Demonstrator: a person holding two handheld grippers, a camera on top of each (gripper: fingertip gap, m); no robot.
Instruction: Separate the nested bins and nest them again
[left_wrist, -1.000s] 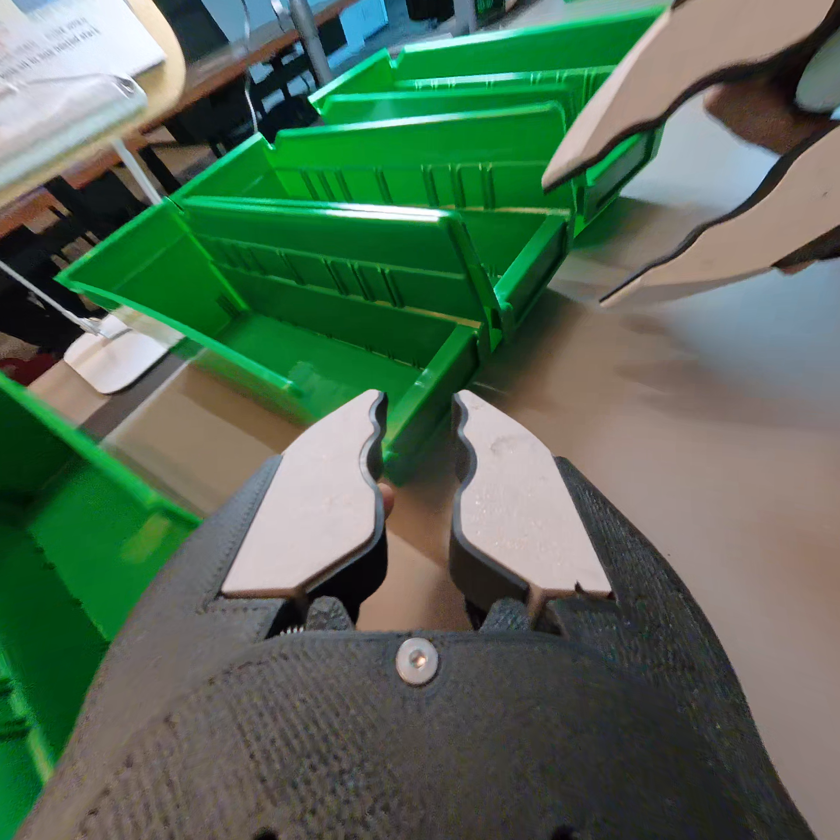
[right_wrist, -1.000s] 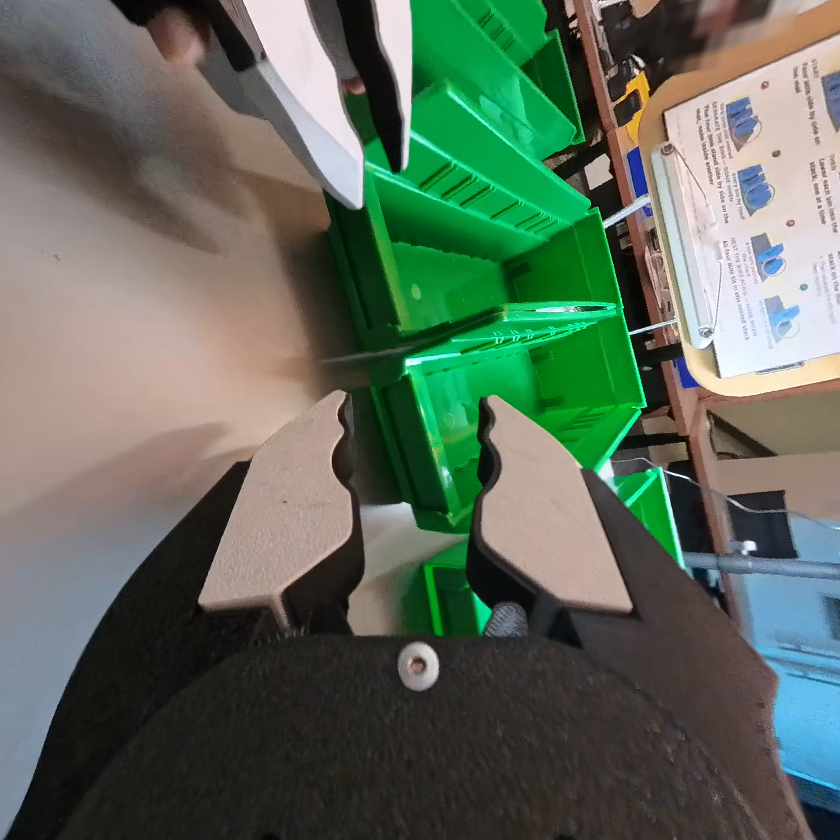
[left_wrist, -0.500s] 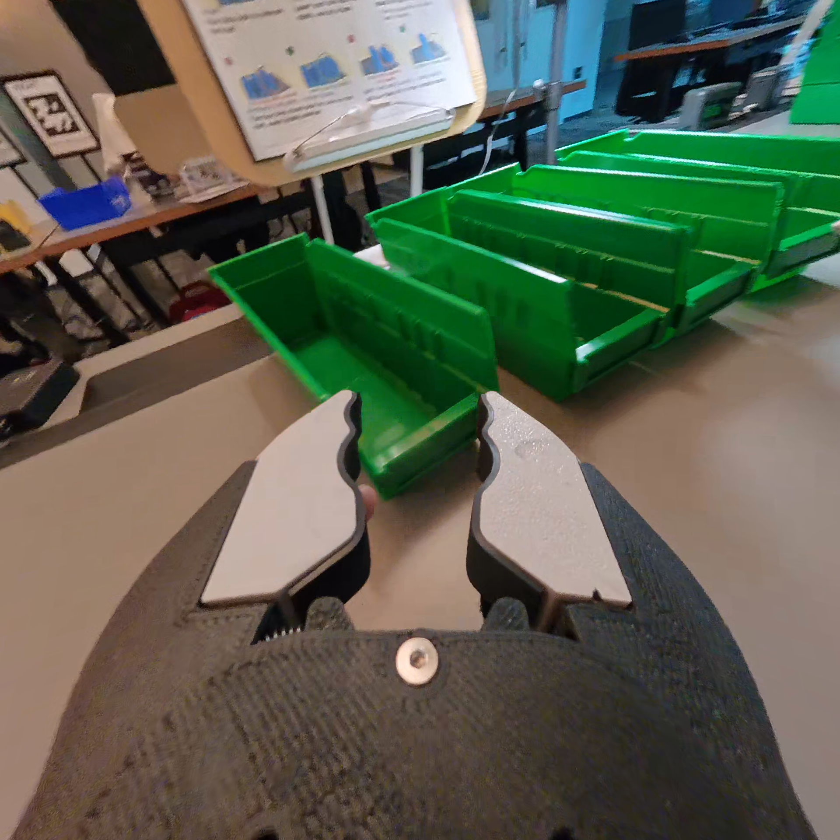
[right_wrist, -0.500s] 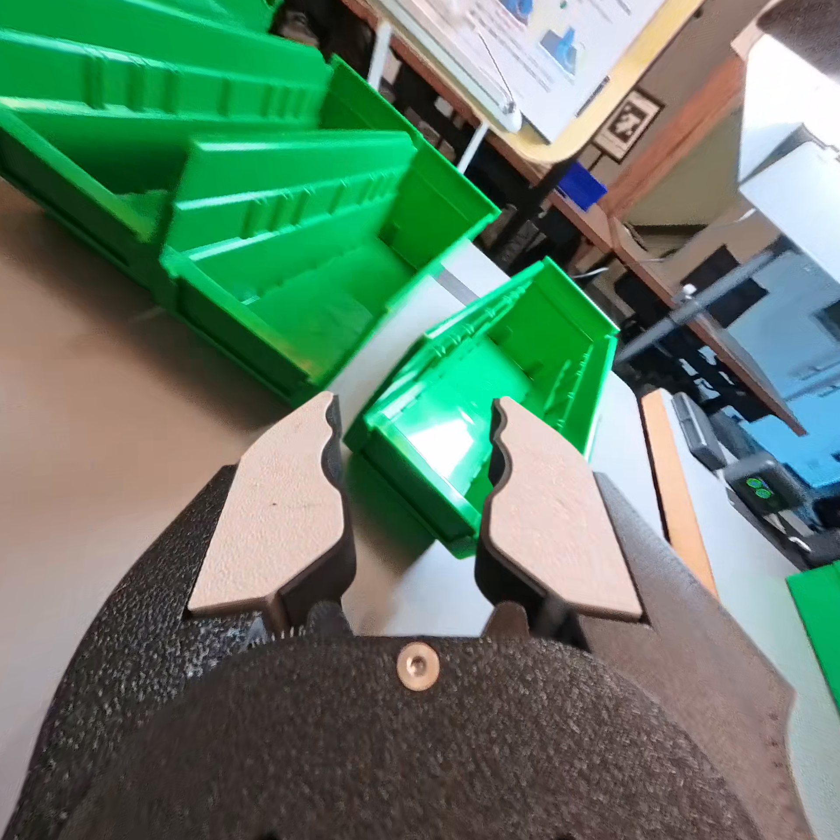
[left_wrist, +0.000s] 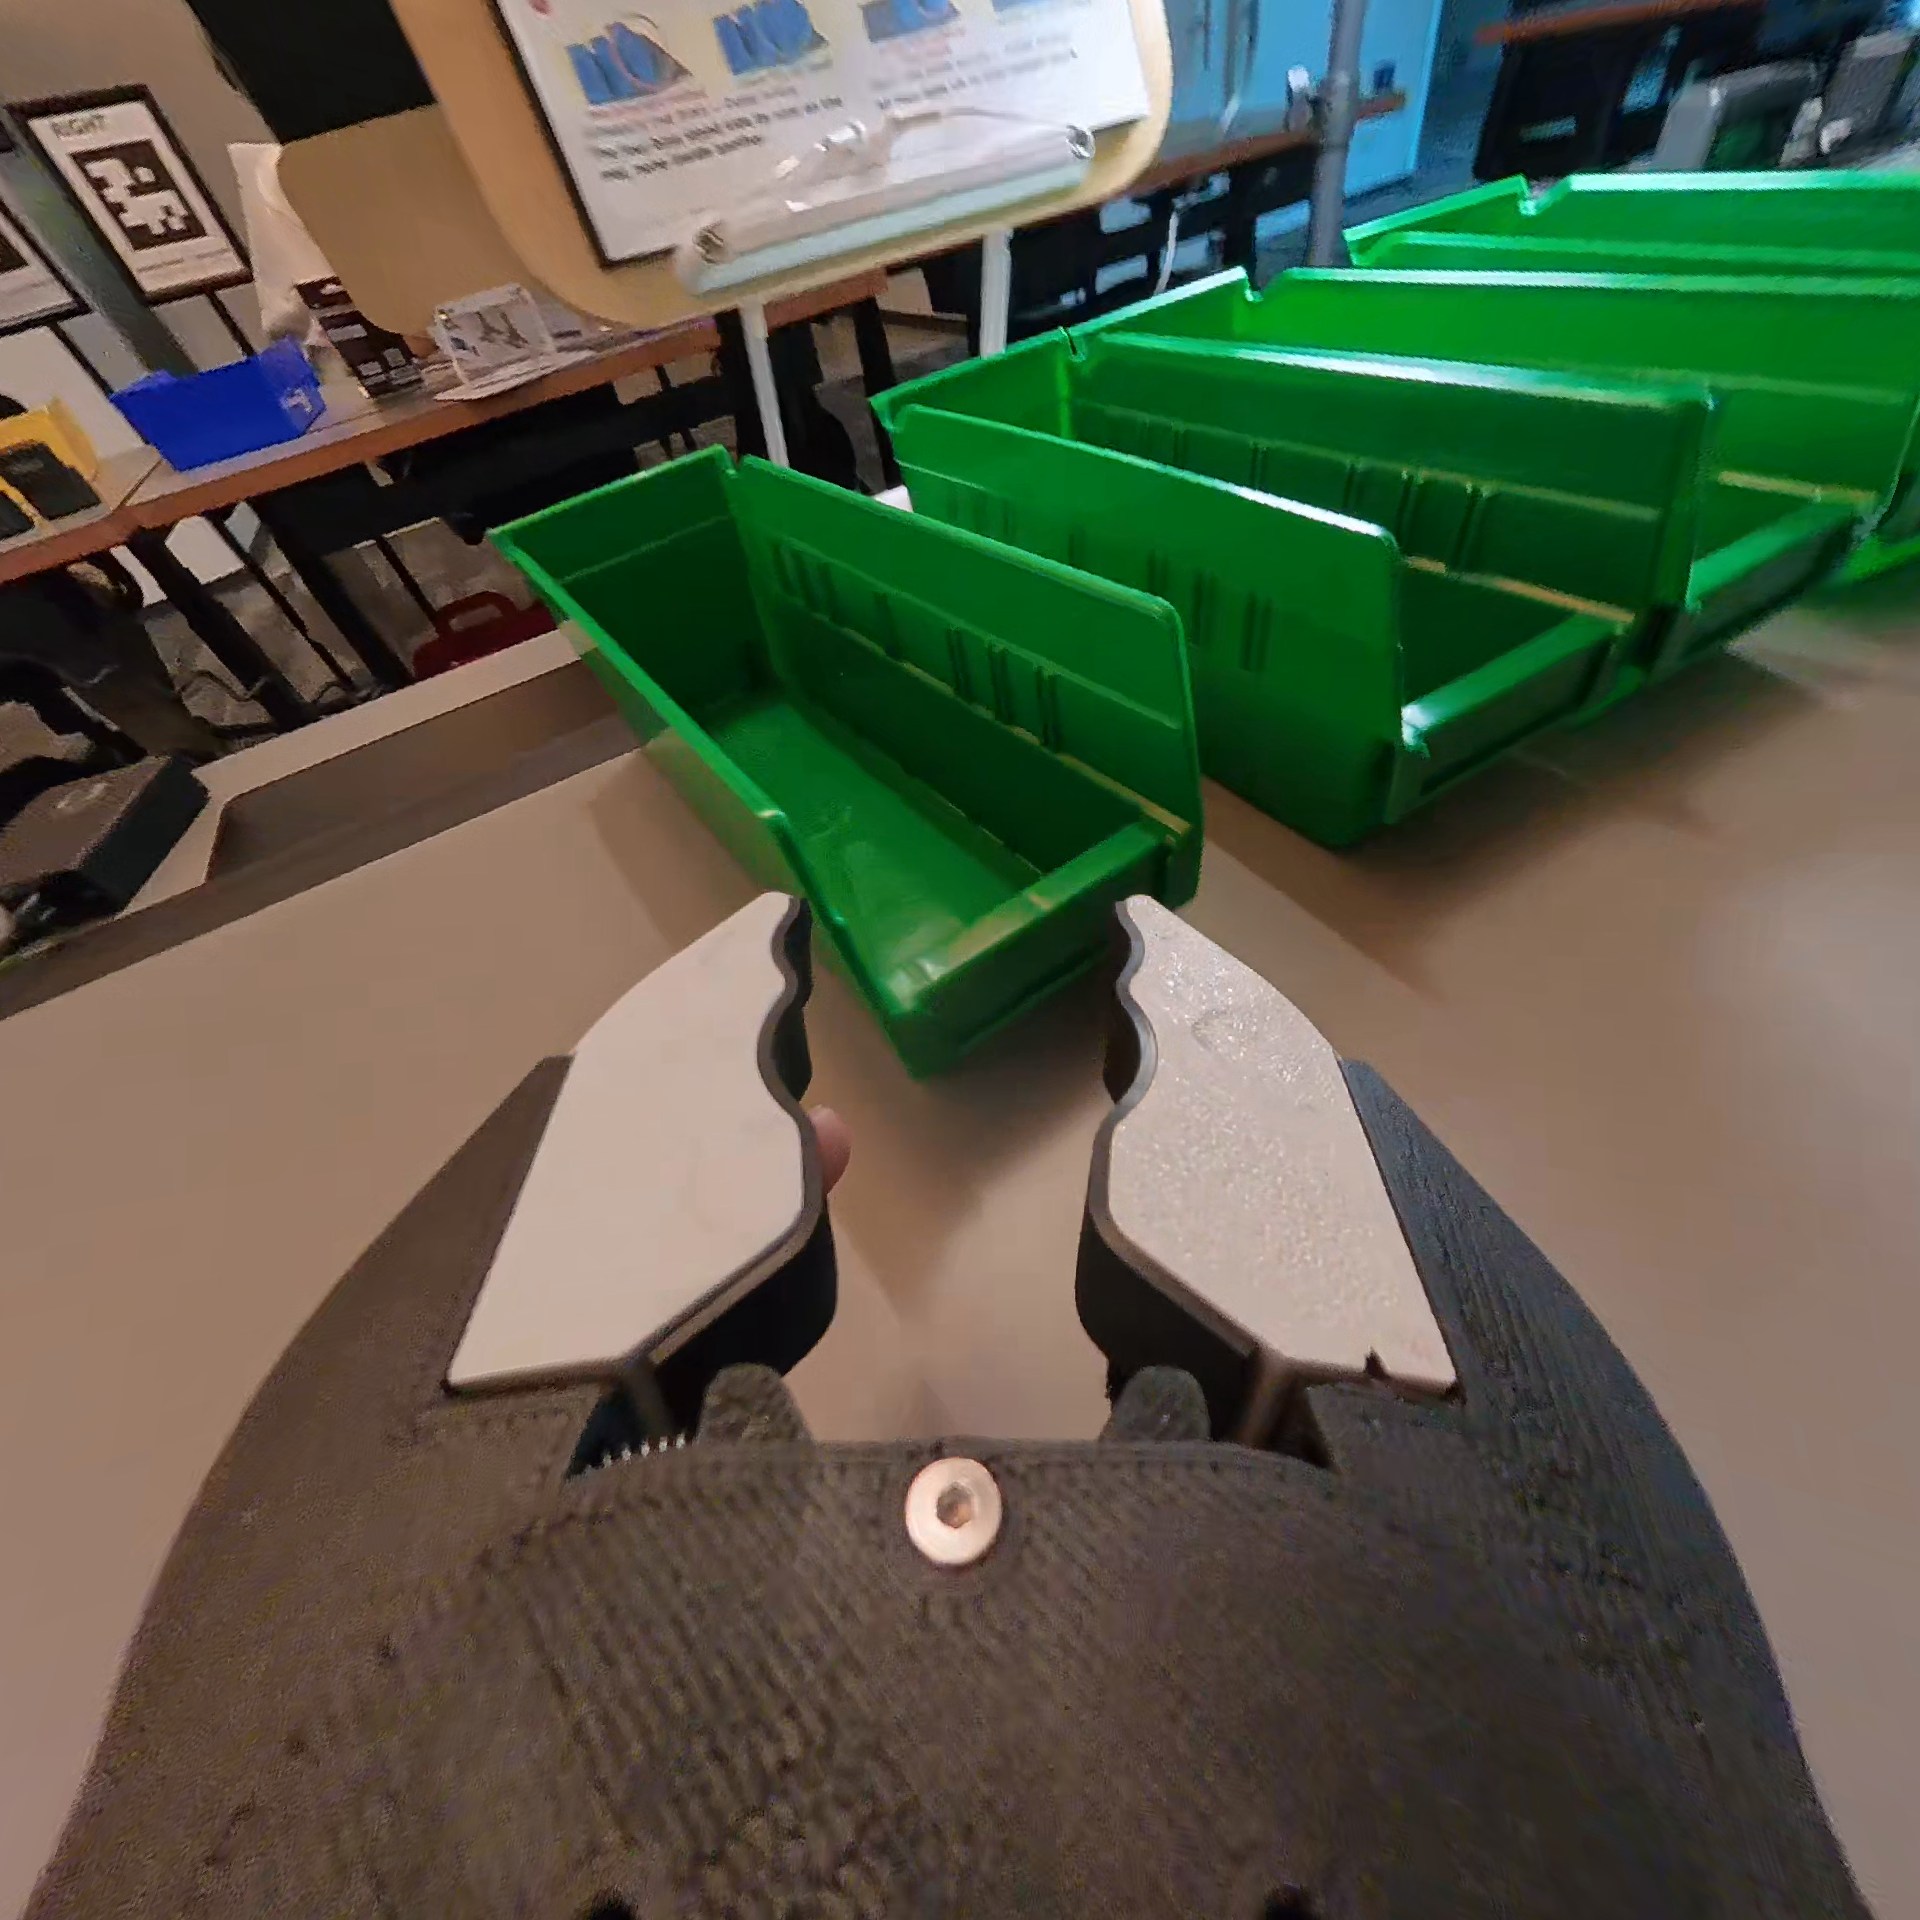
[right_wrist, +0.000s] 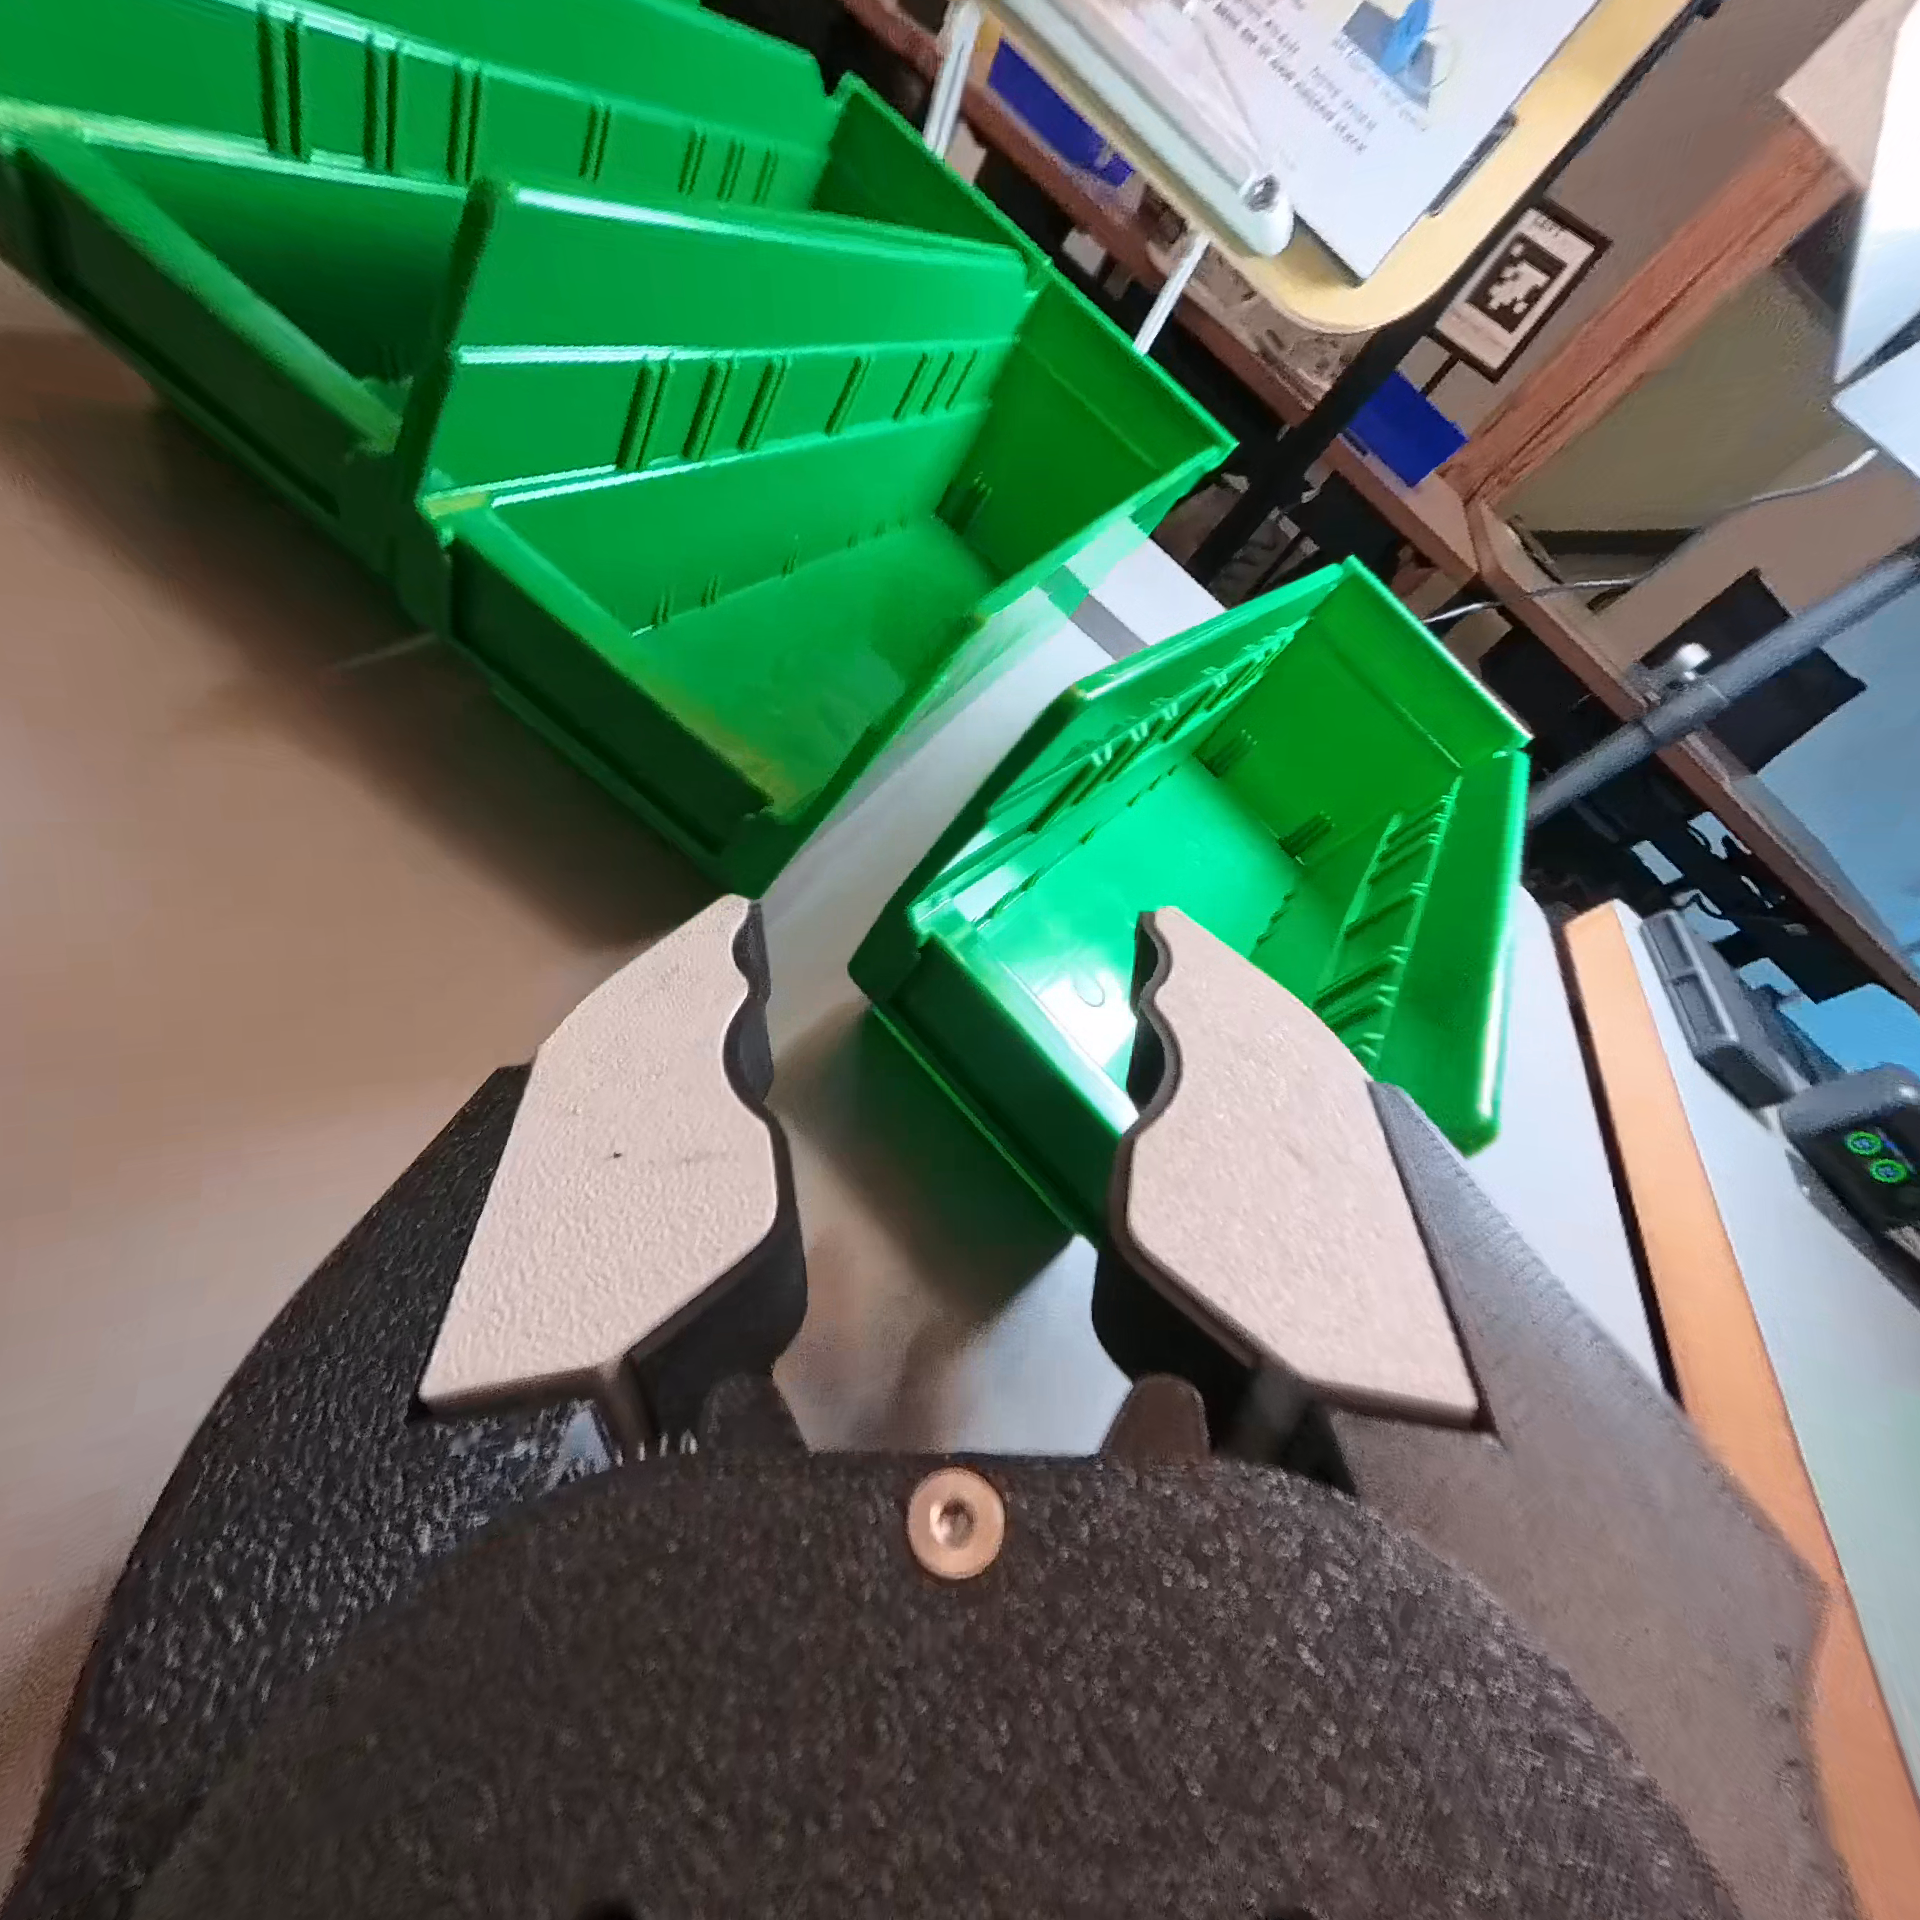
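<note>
Behind, a sign board (left_wrist: 831, 125) is seen. On the bench (left_wrist: 1558, 1039), one small green bin (left_wrist: 883, 727) is set apart, long side pointing away, just ahead of left gripper (left_wrist: 961, 914) & right gripper (right_wrist: 945, 925). Fingers on both are spread wide, nothing held.

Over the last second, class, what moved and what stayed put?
Both grippers pulled back from the bins: the left gripper and right gripper now face the lone bin from farther off, and the left gripper opened wider. Neither holds anything. The row of bins stayed put.
</note>
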